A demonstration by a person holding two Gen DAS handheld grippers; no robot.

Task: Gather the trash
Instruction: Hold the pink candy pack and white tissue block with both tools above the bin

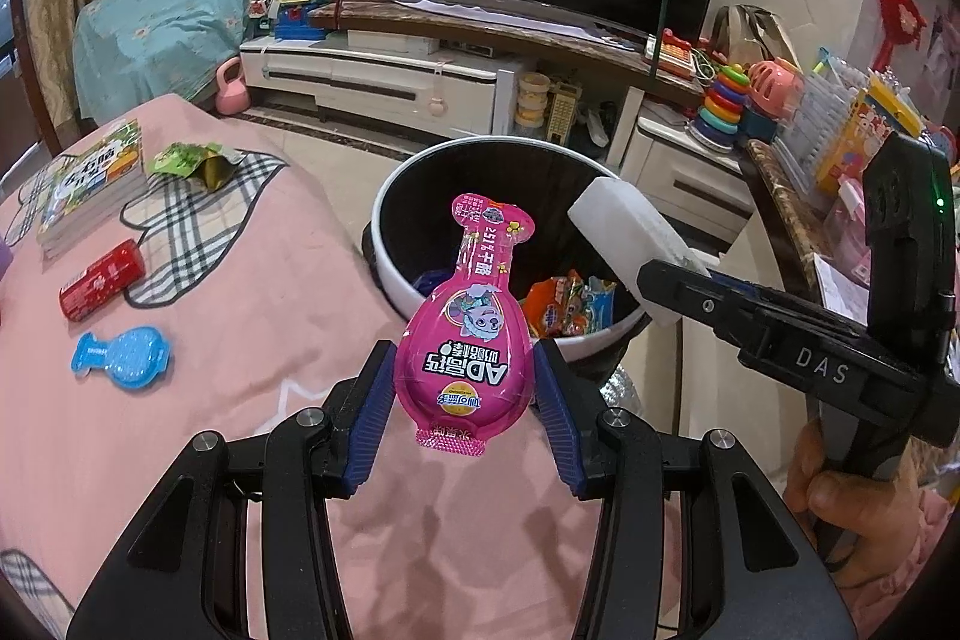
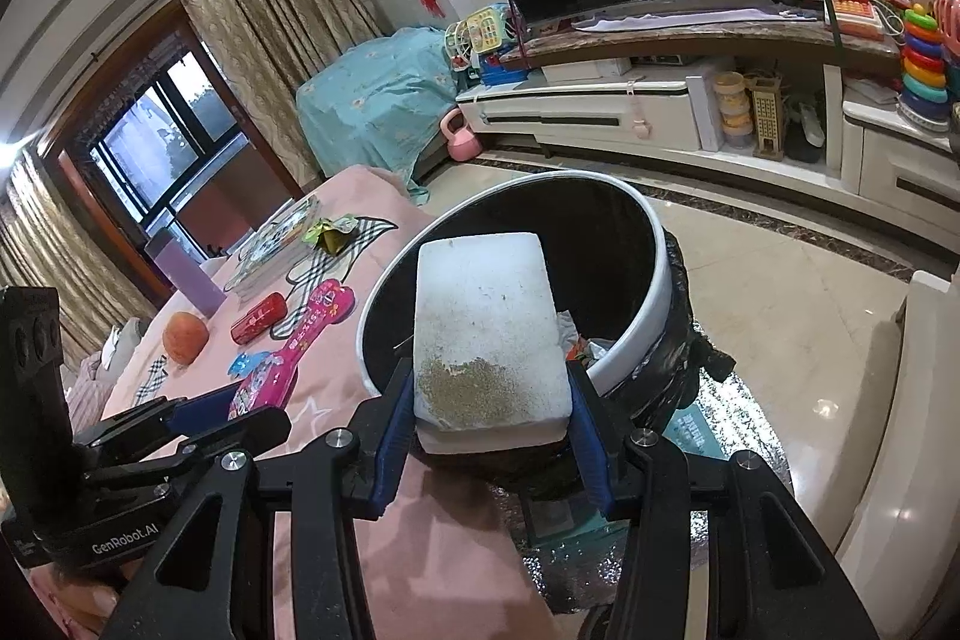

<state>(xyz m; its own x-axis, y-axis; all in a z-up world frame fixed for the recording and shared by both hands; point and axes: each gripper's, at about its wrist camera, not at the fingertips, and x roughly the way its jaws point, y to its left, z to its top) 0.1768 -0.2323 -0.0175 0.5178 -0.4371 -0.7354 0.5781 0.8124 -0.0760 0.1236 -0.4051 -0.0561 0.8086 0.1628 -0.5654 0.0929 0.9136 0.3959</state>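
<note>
Left claw (image 1: pixel 465 388) grips pink wrapper (image 1: pixel 465 334); right claw (image 2: pixel 489 418) grips sponge (image 2: pixel 486 328).

The pink wrapper (image 1: pixel 465 340) is a glossy paddle-shaped snack pack with a cartoon animal and white lettering; it stands upright, narrow neck up, clamped at its wide lower body, in front of the bin's near rim. The white foam block (image 2: pixel 489 334) is rectangular, speckled with brownish grit on its near end (the far end looks clean), and is clamped by its long sides with its far end reaching over the mouth of the trash bin (image 1: pixel 393 280). That bin is round, white-rimmed and lined in black, standing just beside the pink-covered table edge with an orange snack wrapper (image 1: pixel 567 307) and other crumpled packets already at its bottom.
</note>
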